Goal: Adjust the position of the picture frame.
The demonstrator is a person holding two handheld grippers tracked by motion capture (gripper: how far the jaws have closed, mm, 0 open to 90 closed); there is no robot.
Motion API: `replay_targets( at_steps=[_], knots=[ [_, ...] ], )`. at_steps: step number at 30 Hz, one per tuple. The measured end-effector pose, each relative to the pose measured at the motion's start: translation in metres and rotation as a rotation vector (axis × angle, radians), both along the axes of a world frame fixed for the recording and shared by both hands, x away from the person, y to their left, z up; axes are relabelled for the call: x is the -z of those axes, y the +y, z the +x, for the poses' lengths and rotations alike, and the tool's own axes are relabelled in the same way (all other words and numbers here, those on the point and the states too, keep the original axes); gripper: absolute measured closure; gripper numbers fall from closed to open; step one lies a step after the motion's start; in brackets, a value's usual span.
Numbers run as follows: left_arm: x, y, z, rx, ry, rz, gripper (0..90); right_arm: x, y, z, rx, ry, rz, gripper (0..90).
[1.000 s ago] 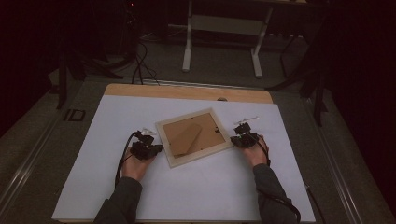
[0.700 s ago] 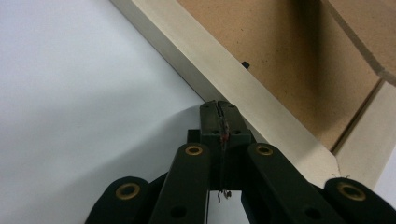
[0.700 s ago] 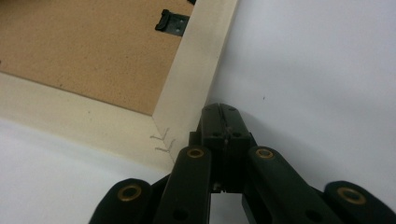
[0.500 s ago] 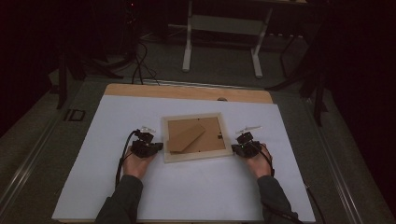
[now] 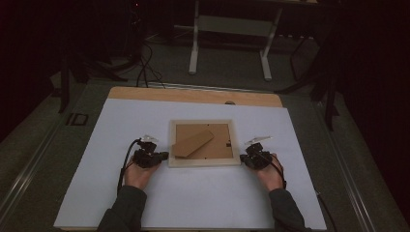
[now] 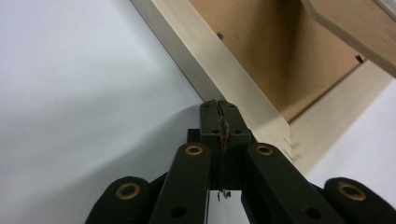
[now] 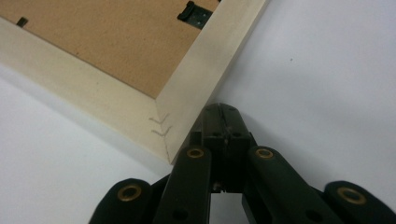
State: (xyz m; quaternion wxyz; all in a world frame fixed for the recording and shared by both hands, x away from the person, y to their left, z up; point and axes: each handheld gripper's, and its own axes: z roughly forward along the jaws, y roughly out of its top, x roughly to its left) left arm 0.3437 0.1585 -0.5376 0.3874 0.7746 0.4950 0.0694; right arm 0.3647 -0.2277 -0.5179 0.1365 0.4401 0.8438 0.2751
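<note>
Left gripper view cuts off the pale square-edged wooden picture frame point(image 6: 243, 93), face-down with brown fibreboard backing on the white counter point(image 5: 193, 203). Left claw point(image 6: 219, 108) and right claw point(image 7: 223, 112), both pinched closed and empty, touch its sides.

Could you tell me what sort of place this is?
Probably a dim lab or workshop recording bench: a white sheet covers the table, a metal stand and loose cables sit on the floor behind.

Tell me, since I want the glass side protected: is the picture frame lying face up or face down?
Face down: the picture frame shows its brown backing board and stand.
</note>
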Motion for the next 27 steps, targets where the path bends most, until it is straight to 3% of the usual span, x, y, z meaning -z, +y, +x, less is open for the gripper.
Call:
replay_targets(
  at_steps=[7, 21, 27],
  knots=[
    [0.004, 0.006, -0.008, -0.014, 0.002, -0.051, 90.0, 0.001, 0.003, -0.009, -0.001, -0.013, -0.001, 90.0],
    [0.003, 0.009, -0.016, 0.001, -0.006, -0.025, 90.0, 0.003, 0.007, -0.02, 0.002, -0.042, 0.007, 90.0],
    [0.0, 0.006, -0.021, 0.003, -0.015, 0.013, 90.0, 0.005, 0.006, -0.025, 0.008, -0.058, 0.032, 90.0]
  ],
)
